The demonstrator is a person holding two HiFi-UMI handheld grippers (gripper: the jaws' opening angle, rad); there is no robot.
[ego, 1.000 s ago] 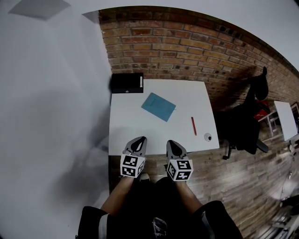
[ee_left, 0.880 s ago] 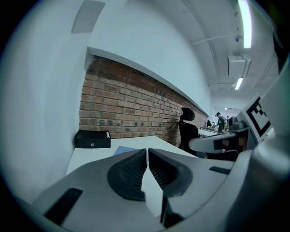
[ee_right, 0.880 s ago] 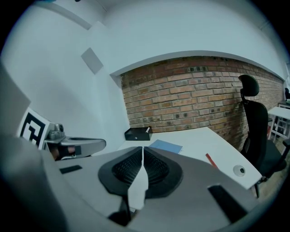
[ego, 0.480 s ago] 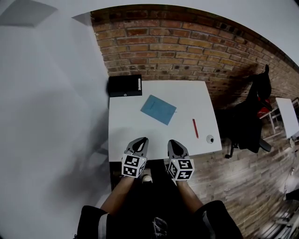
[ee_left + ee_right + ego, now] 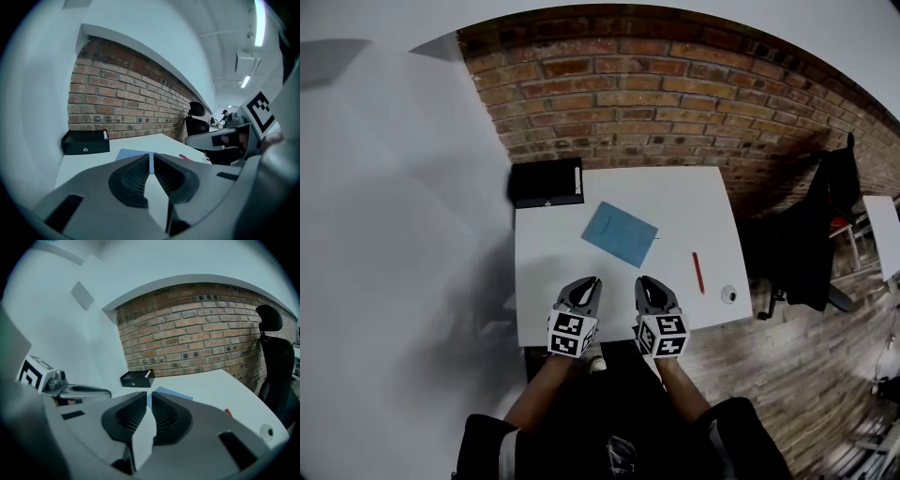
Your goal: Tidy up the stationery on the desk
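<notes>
My left gripper (image 5: 151,158) has its jaws pressed together with nothing between the ribbed pads. My right gripper (image 5: 149,398) is the same, closed and empty. I read that as a neutral carrying posture, since neither is close enough to anything to grasp it. Both hover side by side over the near edge of the white surface (image 5: 675,202), tips pointing toward the brick wall (image 5: 675,103), which gives me even reach to either half.

The blue notebook (image 5: 620,233) lies flat and skewed just ahead of them, near the middle. The red pen (image 5: 697,272) lies loose to the right. A small round object (image 5: 729,294) sits beside it toward the near right corner; I cannot tell what it is. At the far left corner a black tray (image 5: 546,181) holds a white marker (image 5: 578,178), so I take it as the likely home for the loose items. Nothing is tidied yet, and the right gripper is better placed for the pen.
</notes>
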